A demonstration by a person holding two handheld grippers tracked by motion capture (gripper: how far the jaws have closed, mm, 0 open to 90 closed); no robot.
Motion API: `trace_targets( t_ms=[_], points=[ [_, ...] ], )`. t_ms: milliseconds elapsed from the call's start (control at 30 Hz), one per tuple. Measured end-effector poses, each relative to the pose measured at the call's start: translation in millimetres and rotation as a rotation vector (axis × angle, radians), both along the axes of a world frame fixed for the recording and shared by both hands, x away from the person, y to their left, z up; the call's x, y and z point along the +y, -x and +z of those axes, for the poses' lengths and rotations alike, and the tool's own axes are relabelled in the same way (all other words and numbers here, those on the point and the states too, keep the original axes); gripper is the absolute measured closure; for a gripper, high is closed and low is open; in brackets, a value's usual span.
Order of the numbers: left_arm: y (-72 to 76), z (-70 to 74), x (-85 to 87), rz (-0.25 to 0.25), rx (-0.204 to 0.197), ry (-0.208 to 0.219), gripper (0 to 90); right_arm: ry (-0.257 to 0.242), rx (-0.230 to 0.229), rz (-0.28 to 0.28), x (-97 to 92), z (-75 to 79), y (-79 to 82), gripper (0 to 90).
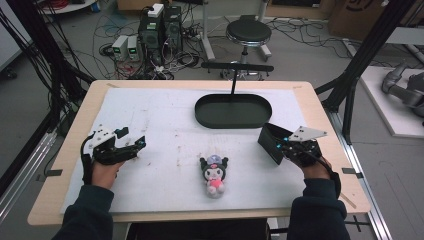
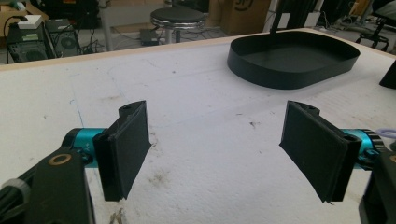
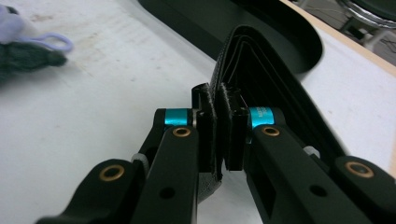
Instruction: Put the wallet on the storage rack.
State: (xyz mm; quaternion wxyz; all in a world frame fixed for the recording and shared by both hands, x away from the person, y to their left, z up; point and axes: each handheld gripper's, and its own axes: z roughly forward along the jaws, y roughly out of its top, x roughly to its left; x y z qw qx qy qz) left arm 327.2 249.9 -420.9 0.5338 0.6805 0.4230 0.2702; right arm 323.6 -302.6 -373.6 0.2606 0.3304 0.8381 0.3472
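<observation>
1. The right gripper (image 1: 280, 145) pinches one flap of a black wallet (image 1: 270, 141), held just above the table (image 1: 150, 115) near the black tray (image 1: 233, 110), probably its goal; the left gripper (image 2: 224, 149) waits spread and empty.
2. The wallet's inside is dark and hard to make out; the plush toy (image 1: 214, 174) lies apart.

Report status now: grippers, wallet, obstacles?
Right gripper shut on wallet, lifted. Left gripper open, nothing between fingers. Tray ahead, nothing between.
</observation>
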Motion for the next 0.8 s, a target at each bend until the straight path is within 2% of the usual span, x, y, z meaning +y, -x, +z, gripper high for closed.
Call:
trace_targets(
  t_ms=[133, 300, 400, 500, 567, 633, 733, 800],
  points=[
    [0.3, 0.4, 1.0, -0.001, 0.001, -0.006, 23.4, 0.015, -0.006, 0.013, 2.8, -0.8, 0.9, 86.5],
    [0.1, -0.2, 0.2, -0.001, 0.004, -0.008, 23.4, -0.005, -0.014, 0.004, -0.3, -3.0, 0.5, 84.3],
    [-0.2, -0.3, 0.0, 0.000, 0.005, -0.008, 23.4, -0.014, -0.002, 0.002, -1.3, -3.7, 0.3, 82.7],
    [-0.4, -0.4, 0.1, 0.000, 0.005, -0.008, 23.5, -0.021, 0.013, -0.005, -2.1, -5.4, -1.4, 79.1],
    [-0.5, -0.4, -0.1, 0.000, 0.005, -0.008, 23.5, -0.041, 0.020, -0.020, -2.5, -6.7, -3.0, 71.6],
    [-0.5, -0.6, -0.3, 0.000, 0.005, -0.009, 23.7, -0.052, 0.025, -0.032, -3.9, -6.4, -4.6, 72.5],
    [-0.2, -0.4, -0.3, -0.001, 0.006, -0.009, 23.9, -0.056, 0.031, -0.048, -4.2, -5.4, -4.8, 84.1],
    [-0.1, -0.2, 0.0, -0.002, 0.005, -0.013, 24.2, -0.053, 0.033, -0.061, -3.4, -4.9, -4.6, 84.9]
  ],
)
